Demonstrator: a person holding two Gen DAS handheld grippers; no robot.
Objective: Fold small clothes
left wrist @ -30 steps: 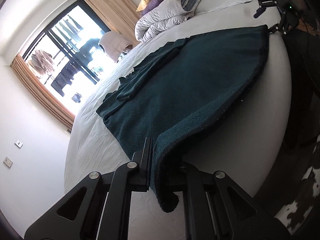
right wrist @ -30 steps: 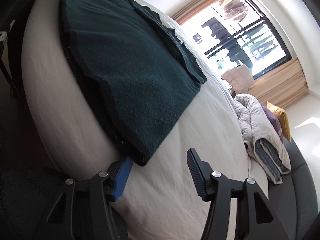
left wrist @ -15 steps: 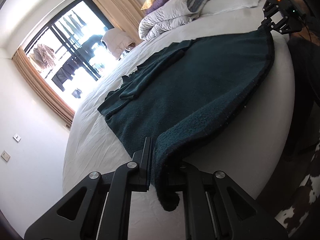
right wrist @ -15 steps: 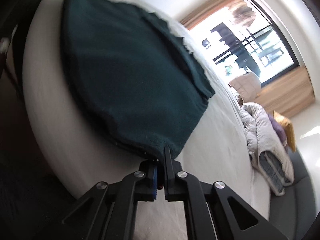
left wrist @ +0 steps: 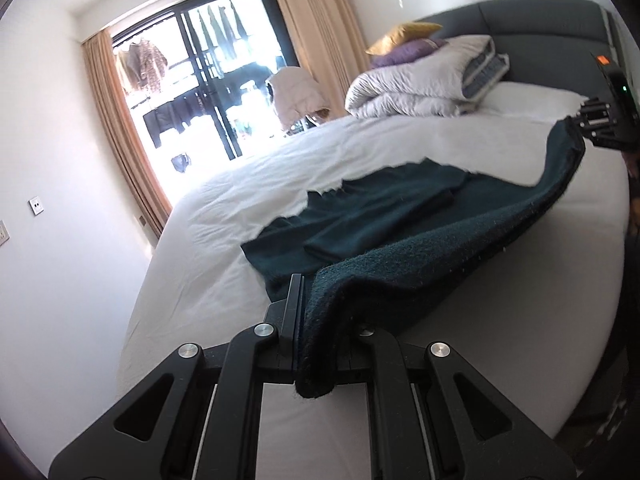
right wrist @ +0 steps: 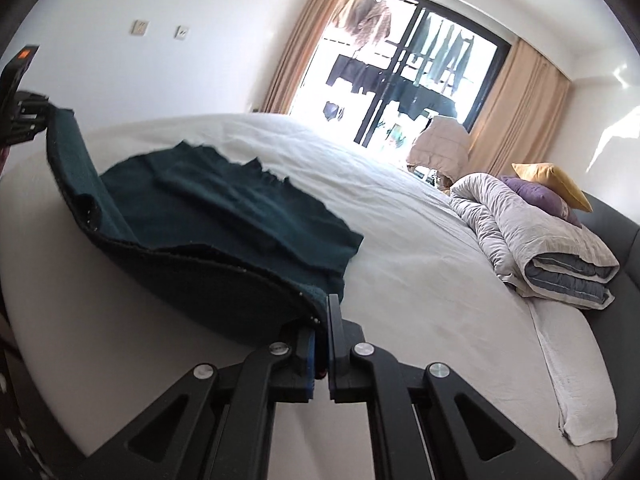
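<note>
Tongs first: our left tongs (left wrist: 299, 332) sit at the bottom centre of the left wrist view, clamped tight on one near corner of the dark green garment (left wrist: 400, 216), a stub of hem hanging below the jaws. Our right tongs (right wrist: 323, 344), bottom centre of the right wrist view, are pinched on the other near corner, with the knit edge caught between the blue pad and the black one. Those right jaws have just been closing, and the cloth is now between them.

From both grips the garment runs away from us, up and toward the middle of each frame. Its near hem hangs in the air between the two tongs as a slack, curved band; the far part lies flat on the white bed (left wrist: 248, 216), with a narrower folded strip of the same cloth resting on top.

What the fold turns on, we judge, is that the hem lies crosswise between our hands, while the garment's length points away toward the window (left wrist: 208, 80). Each hand is equally near its own corner, so carrying both forward together should lay the near half over the far half. The rolled duvet (right wrist: 532, 232) sits well apart, toward the headboard.
</note>
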